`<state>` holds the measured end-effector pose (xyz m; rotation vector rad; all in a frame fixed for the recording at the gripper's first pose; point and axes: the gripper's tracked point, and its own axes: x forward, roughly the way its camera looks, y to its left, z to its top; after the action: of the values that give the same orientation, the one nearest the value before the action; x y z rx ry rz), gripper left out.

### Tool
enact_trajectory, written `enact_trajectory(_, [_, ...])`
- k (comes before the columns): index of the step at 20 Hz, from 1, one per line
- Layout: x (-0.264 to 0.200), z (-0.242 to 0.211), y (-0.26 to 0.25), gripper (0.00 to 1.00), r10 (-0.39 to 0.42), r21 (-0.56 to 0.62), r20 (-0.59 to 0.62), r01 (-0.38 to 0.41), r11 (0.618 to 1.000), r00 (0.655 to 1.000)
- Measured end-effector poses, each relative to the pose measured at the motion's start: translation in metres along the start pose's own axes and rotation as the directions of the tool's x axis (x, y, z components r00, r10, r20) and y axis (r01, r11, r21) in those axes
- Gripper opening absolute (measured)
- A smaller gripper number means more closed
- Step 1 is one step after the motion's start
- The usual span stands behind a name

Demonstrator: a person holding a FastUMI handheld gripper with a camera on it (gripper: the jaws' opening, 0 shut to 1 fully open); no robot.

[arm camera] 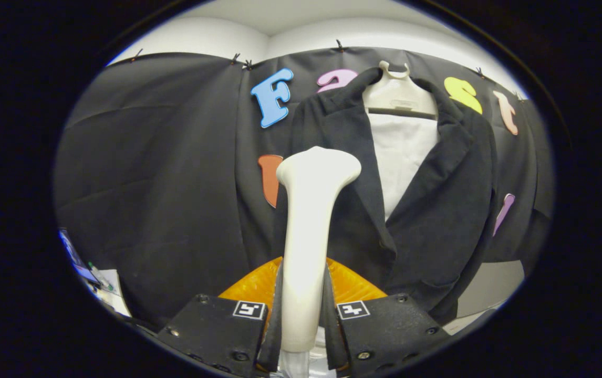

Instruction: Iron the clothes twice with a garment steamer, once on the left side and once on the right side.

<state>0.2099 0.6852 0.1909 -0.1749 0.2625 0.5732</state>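
the gripper [302, 315] is seen closed on the handle of a cream garment steamer [309, 231], with both fingers [274, 315] pressed against the handle from either side. the steamer is held upright between the fingers, and its widened head is raised in front of the black jacket [437, 210].

the jacket is taken as the landmark. it is hung on a pale hanger [398, 92] against the black cloth wall [148, 173], and the hanger's neck is seen above the collar. a white lining or shirt [403, 157] is shown inside the open lapels. the steamer head is placed over the jacket's lapel on the side toward the orange wall shape, beside the white panel; whether the head is touching the fabric cannot be told.

an orange ribbed part [251, 286] is seen below the jacket's hem region, just behind the fingers and around the steamer handle. a grey surface [490, 289] is seen below the jacket's far lower corner. well apart from the jacket, past the plain stretch of wall, some small items and papers [104, 286] are seen, too small to be told.
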Motion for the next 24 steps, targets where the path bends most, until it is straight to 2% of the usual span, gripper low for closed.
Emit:
enact_trajectory(12, [-0.002, -0.073, -0.024, 0.36, -0.015, -0.005, -0.111, 0.014, 1.0, 0.994])
enact_trajectory(24, [0.006, -0.154, -0.043, 0.36, -0.022, 0.008, -0.241, 0.025, 1.0, 0.97])
